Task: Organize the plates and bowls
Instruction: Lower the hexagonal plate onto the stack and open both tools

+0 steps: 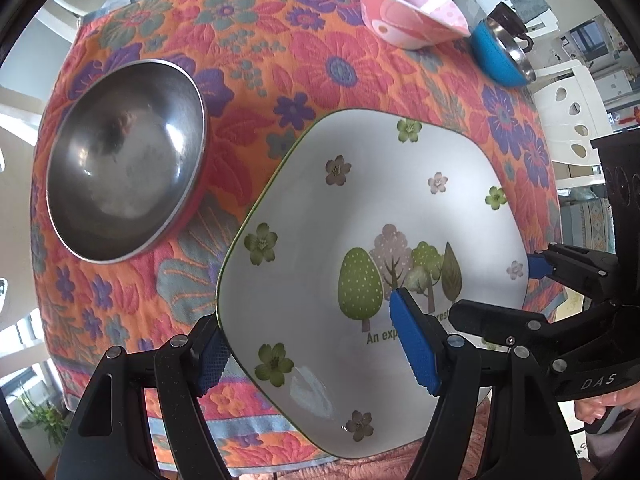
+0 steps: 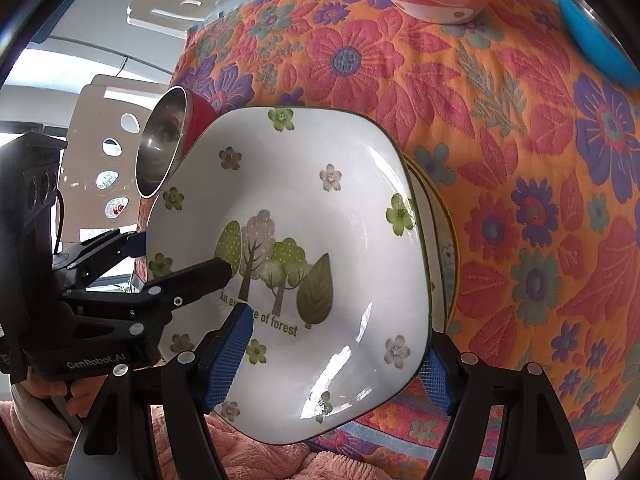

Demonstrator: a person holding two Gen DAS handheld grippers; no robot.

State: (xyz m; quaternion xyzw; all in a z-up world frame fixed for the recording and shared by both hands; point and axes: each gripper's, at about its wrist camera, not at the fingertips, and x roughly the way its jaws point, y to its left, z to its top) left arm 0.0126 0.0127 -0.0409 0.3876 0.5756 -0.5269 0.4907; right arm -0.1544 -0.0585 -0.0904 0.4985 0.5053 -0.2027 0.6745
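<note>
Two grippers, left gripper (image 1: 316, 350) and right gripper (image 2: 332, 364), each clamped across white squarish ceramic plate (image 1: 384, 216) printed with trees, green-edged, above floral tablecloth (image 1: 256, 64).

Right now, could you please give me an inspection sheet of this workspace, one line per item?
Surface: floral tablecloth, orange with red and purple flowers, covers the table.
Job's things: white plate with tree print, held at both sides above a second plate; steel bowl; pink bowl; blue bowl.
Clutter: dark cup behind the blue bowl.
Grippers: left gripper and right gripper each straddle a plate edge.
Cables: one dark cable by the left gripper's body.
Surroundings: white chairs; pink fluffy fabric at the near edge.
</note>
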